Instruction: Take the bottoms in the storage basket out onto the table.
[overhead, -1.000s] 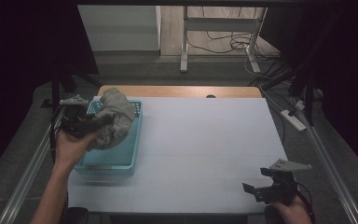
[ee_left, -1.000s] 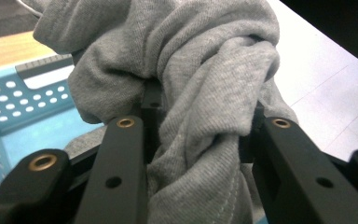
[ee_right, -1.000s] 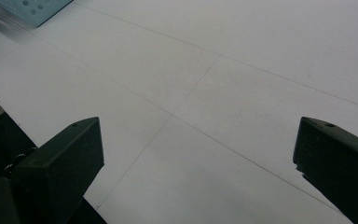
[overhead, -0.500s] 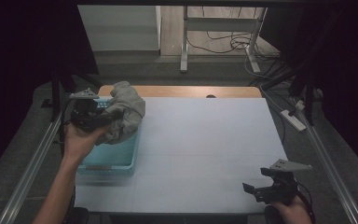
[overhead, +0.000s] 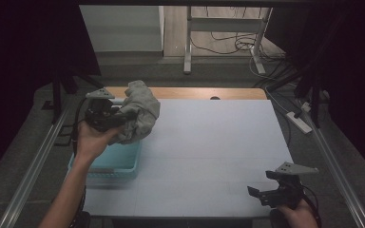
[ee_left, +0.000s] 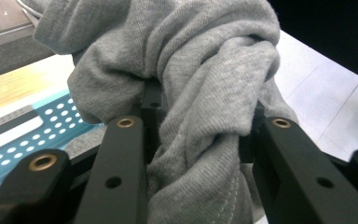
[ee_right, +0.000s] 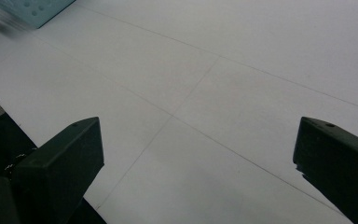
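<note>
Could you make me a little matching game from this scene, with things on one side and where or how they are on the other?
Things:
1. grey cloth
2. basket
3. left tongs
4. right tongs

States:
a. open, nothing between them
b. turquoise, at the table's left edge
c. bunched up, lifted above the basket
d. clamped on fabric

Pairs: 1-c, 2-b, 3-d, 4-a

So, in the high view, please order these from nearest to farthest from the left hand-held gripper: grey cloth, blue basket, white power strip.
1. grey cloth: clamped in the left hand-held gripper, above the basket.
2. blue basket: just below it, at the table's left edge.
3. white power strip: far right, off the table.
</note>
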